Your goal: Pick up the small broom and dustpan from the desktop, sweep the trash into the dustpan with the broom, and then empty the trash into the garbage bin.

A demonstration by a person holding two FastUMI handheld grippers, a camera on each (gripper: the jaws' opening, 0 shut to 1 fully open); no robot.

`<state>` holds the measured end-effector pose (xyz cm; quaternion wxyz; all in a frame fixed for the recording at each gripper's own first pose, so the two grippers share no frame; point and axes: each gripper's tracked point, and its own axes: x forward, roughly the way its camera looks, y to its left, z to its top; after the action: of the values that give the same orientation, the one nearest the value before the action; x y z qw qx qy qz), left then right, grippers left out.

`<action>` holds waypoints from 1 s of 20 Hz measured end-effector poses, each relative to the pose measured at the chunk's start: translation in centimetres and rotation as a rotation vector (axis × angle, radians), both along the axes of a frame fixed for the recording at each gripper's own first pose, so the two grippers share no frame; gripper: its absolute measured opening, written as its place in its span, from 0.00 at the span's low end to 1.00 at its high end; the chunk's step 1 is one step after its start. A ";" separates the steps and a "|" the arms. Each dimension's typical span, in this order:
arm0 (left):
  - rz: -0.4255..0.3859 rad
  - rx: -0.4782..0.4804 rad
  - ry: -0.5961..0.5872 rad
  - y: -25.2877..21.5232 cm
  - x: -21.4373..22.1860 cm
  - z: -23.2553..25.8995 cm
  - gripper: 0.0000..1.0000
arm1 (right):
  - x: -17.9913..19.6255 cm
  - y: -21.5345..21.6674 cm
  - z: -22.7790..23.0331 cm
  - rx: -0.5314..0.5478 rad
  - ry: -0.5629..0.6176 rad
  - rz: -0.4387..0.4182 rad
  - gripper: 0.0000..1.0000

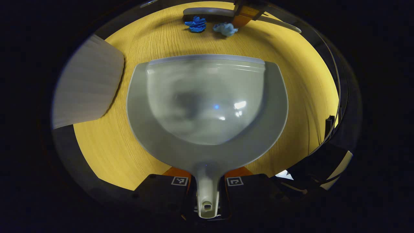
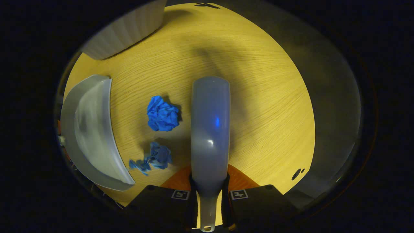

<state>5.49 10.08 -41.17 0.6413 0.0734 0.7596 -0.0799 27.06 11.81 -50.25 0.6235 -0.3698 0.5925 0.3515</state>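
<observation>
In the left gripper view, the dustpan's handle [image 1: 207,194] is seen nearest the camera, clamped between the two fingers of the left gripper [image 1: 207,189]. The dustpan [image 1: 207,103] is held low over the wooden desktop [image 1: 106,145], its front lip turned toward two pieces of blue crumpled trash [image 1: 196,24] [image 1: 225,29] lying well beyond it. Past the trash the broom [image 1: 207,13] is seen lying across, held by the other gripper. A ribbed grey garbage bin [image 1: 87,87] stands just beside the dustpan on the left of this view.

In the right gripper view, the broom's handle [image 2: 207,210] is seen nearest, with the fingers of the right gripper [image 2: 208,207] closed on it from both sides. The broom's back [image 2: 210,129] runs forward over the desktop. The larger blue wad [image 2: 162,114] and the smaller, flatter scrap [image 2: 155,157] lie between broom and dustpan [image 2: 90,132], apart from both.

As a judgement, the light paper could be flicked past the dustpan's ends if the stroke is fast, or slid under the lip if that lip is not pressed flat to the wood. The smaller scrap sits near the dustpan's lower corner and could be missed. Open desktop is left on the broom's far side, and the dark table edge curves beyond it.
</observation>
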 end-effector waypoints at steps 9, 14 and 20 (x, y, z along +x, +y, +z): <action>-0.013 -0.011 -0.028 0.0 -0.1 0.0 0.27 | -8.6 0.3 2.2 0.129 0.379 0.162 0.31; -0.064 -0.015 -0.051 0.1 0.0 0.0 0.27 | -9.9 0.2 3.6 0.183 0.600 0.105 0.28; -0.075 -0.013 -0.078 0.3 0.0 -0.2 0.27 | -8.1 1.0 4.5 0.307 0.580 -0.047 0.31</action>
<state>5.50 10.35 -41.34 0.6676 0.1007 0.7301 -0.1057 18.99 12.83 -45.73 0.4851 -0.1424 0.6937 0.5129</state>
